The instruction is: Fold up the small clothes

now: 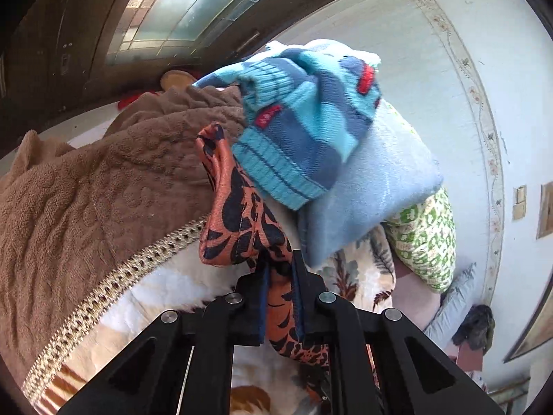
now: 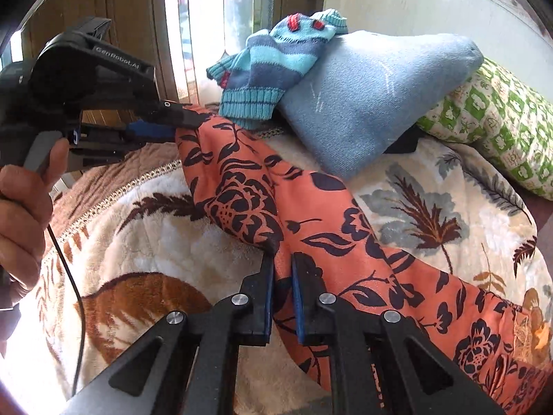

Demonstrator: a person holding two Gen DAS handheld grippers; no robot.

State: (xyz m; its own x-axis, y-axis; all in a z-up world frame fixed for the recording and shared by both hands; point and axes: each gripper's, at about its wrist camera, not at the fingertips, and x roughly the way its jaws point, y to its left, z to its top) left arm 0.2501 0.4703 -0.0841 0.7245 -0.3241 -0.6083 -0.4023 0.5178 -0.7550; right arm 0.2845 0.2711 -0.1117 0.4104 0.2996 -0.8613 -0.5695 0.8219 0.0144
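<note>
An orange garment (image 2: 304,214) with a dark flower print is stretched across a flowered blanket (image 2: 166,242) on a bed, and it is gripped at two places. The left gripper (image 1: 280,269) is closed on a bunched edge of the cloth, which is seen pinched between its jaws in the left wrist view; from the right wrist view the same tool, held in a hand (image 2: 20,214), is seen clamped on the far end of the garment. The right gripper (image 2: 283,269) is likewise closed down tight on a fold of the cloth near its middle.

The step in hand is judged to be the gathering and spreading of this piece before a fold is made. A striped knitted sweater (image 2: 273,65), a pale blue cloth (image 2: 366,103) and a brown towel (image 1: 86,190) lie behind and appear not yet folded.

For the next move, the cloth would probably need to be pulled taut between the two grips, laid flat on the blanket, and one end carried over the other without the grip slipping.
</note>
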